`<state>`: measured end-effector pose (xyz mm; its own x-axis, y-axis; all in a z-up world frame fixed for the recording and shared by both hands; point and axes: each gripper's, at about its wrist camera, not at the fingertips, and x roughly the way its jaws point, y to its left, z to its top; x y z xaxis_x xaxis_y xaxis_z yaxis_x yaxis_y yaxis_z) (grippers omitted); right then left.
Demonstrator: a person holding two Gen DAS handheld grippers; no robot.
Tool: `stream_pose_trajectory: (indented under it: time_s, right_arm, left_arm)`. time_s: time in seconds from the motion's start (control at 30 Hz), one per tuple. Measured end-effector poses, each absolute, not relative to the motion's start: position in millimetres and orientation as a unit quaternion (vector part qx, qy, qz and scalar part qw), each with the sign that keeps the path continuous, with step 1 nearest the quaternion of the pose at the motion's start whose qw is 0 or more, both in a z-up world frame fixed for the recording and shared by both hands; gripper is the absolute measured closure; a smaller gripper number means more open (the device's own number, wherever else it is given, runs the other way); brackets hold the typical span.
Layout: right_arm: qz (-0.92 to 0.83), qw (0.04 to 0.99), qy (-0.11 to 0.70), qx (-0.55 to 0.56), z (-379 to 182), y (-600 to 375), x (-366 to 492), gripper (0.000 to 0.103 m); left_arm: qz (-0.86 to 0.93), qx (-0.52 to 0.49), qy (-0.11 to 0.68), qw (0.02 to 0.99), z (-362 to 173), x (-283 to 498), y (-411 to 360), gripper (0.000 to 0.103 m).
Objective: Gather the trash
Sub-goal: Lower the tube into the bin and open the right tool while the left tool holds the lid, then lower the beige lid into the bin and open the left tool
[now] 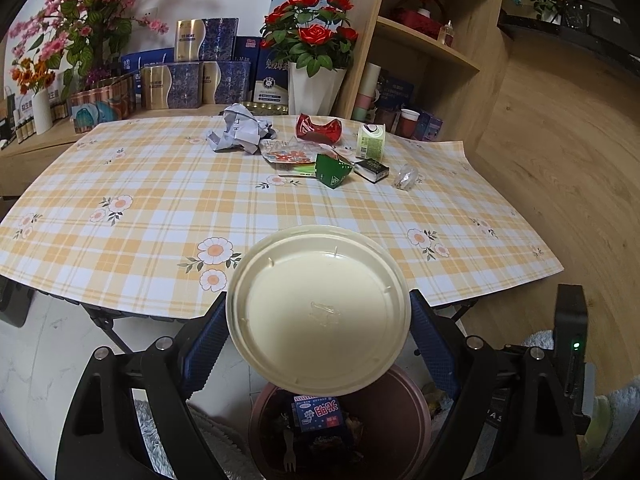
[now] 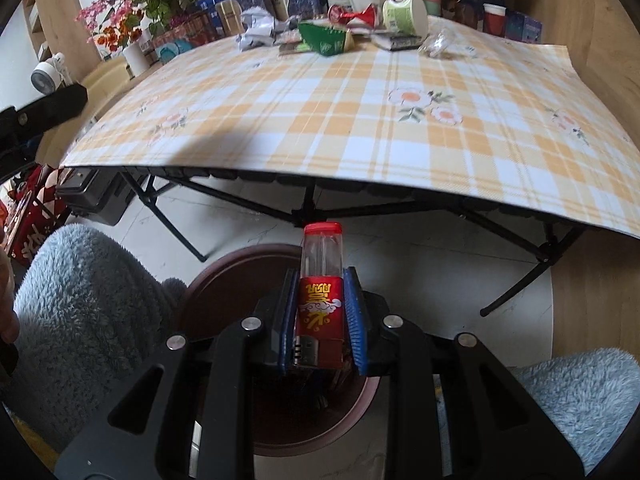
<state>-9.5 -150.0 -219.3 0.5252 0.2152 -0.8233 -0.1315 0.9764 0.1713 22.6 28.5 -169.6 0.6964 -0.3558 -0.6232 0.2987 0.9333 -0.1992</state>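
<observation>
My left gripper (image 1: 318, 312) is shut on a cream round plastic lid (image 1: 318, 310) and holds it above a dark pink trash bin (image 1: 404, 408) that holds a blue carton and food scraps. My right gripper (image 2: 322, 296) is shut on a red lighter (image 2: 321, 292) with a clear top, over the same bin (image 2: 224, 280). On the far side of the checked table (image 1: 160, 216) lie crumpled paper (image 1: 240, 128), a crushed red can (image 1: 318, 128), a green wrapper (image 1: 332, 170), a green-white cup (image 1: 370, 140), a small dark box (image 1: 372, 170) and clear plastic (image 1: 406, 176).
Gift boxes, flower pots and a white vase (image 1: 314, 88) stand behind the table. A wooden shelf unit (image 1: 432, 40) stands at the back right. The table's black folding legs (image 2: 304, 208) are beside the bin. Fluffy blue-grey fabric (image 2: 84, 304) lies on both sides of the bin.
</observation>
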Motion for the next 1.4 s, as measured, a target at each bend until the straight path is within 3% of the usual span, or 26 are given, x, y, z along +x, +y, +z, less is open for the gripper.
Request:
stream_pose_trajectory:
  time_s: [0.57, 0.6, 0.67, 0.87, 0.97, 1.4]
  right_arm:
    - [0.136, 0.797, 0.589, 0.004, -280, -119, 7, 0.076]
    - [0.135, 0.791, 0.597, 0.0, -284, -117, 7, 0.074]
    - [0.135, 0.785, 0.605, -0.006, -288, -114, 6, 0.053]
    - [0.12, 0.802, 0.585, -0.018, -276, -116, 4, 0.02]
    - [0.095, 0.821, 0.562, -0.015, -262, -124, 3, 0.01]
    - [-0.057, 0.913, 0.404, 0.034, -189, -186, -8, 0.006]
  left_arm:
    - [-0.181, -0.037, 0.381, 0.906, -200, 19, 29, 0.019]
    - [-0.181, -0.036, 0.383, 0.905, -202, 20, 28, 0.019]
    - [-0.183, -0.033, 0.387, 0.903, -205, 21, 27, 0.019]
    - [-0.185, -0.028, 0.403, 0.896, -214, 23, 22, 0.019]
    - [-0.186, -0.023, 0.405, 0.895, -215, 23, 20, 0.019]
    - [-0.195, 0.014, 0.437, 0.878, -230, 25, 4, 0.018]
